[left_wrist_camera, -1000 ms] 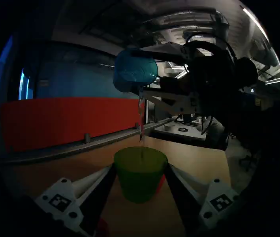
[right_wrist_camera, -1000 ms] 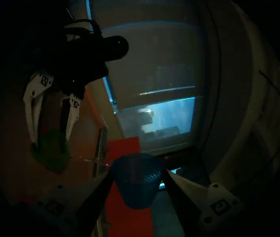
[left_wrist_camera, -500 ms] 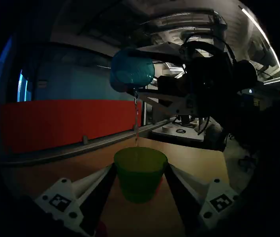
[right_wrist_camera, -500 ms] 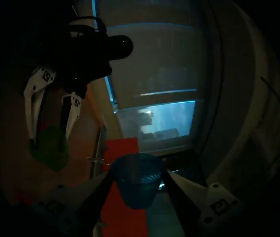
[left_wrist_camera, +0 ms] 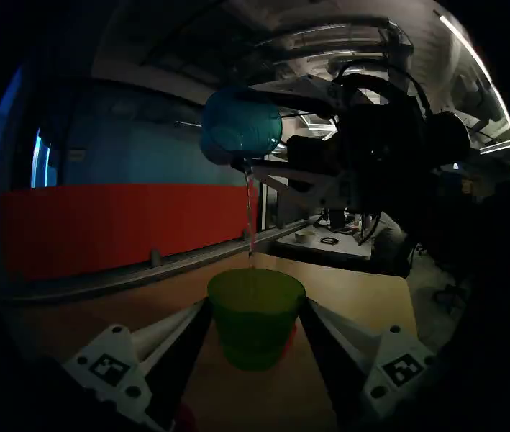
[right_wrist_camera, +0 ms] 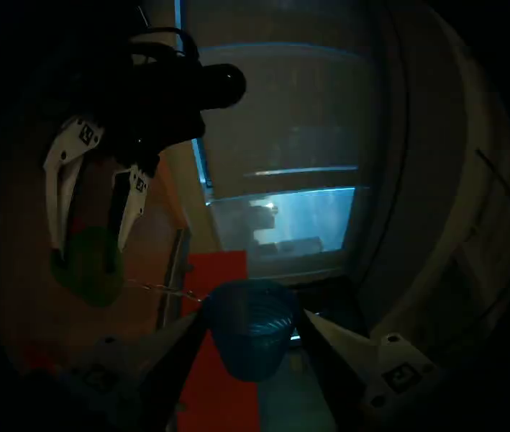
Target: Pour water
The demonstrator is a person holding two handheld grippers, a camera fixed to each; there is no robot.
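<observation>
Water: I see a thin stream of water (left_wrist_camera: pixel 249 216) falling from the tipped translucent blue plastic cup (left_wrist_camera: pixel 242 129) toward the mouth of the upright green plastic cup (left_wrist_camera: pixel 255 327) directly below | Right gripper (right_wrist_camera: pixel 252 320): both fingers clamped on the blue cup | Left gripper (left_wrist_camera: pixel 256 306): both fingers pressed against the green cup's sides | Surroundings: wooden tabletop (left_wrist_camera: pixel 355 288) beneath, red partition panel (left_wrist_camera: pixel 111 223) behind.

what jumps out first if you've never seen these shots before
A thin stream of water falls from the tilted blue cup, held high by the right gripper, into the green cup gripped by the left gripper low in the left gripper view. Behind them in the dim room, a bright red panel runs across the left side of that view.
</observation>
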